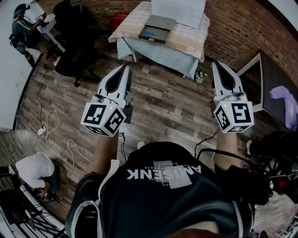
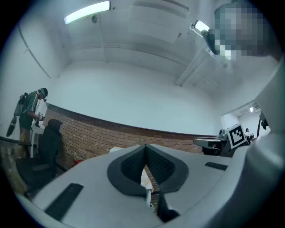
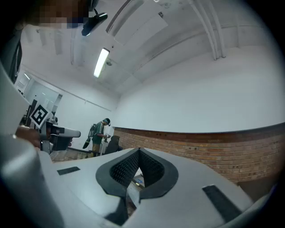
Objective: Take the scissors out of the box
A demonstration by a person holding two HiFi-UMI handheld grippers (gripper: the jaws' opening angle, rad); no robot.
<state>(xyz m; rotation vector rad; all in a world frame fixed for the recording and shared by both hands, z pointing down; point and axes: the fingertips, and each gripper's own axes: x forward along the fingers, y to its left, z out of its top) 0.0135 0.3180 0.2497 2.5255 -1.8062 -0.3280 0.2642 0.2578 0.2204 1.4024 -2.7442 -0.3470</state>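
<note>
Far left, a person in a green top [image 1: 21, 27] stands at a desk, with a black office chair [image 1: 74, 55] just beside. Near left, a white cable [image 1: 55, 135] loops over the wood floor [image 1: 163, 100], and a second person in white [image 1: 33, 168] crouches below it.

The left gripper [image 1: 125, 69] is held out in front of the wearer, above the floor, with its marker cube [image 1: 103, 118] nearest the camera. Its jaws are closed: in the left gripper view the ribbed pads [image 2: 133, 165] meet at the tips with nothing between them.

Far centre is a table [image 1: 139, 52] under a checked cloth, set against a brick wall [image 1: 242, 28]. The flat dark box [image 1: 158, 24] lies on the table, well apart from both grippers. White sheets [image 1: 179, 11] lie just behind the box. The scissors are not visible in any view.

The right gripper [image 1: 219, 66] is held level with the left one, parallel to it and also pointing toward the table. Its jaws are closed too: in the right gripper view the pads [image 3: 122, 171] touch at the tips and hold nothing.

Far right is a dark table [image 1: 267, 83] with a lilac cloth [image 1: 285, 100] on it.
</note>
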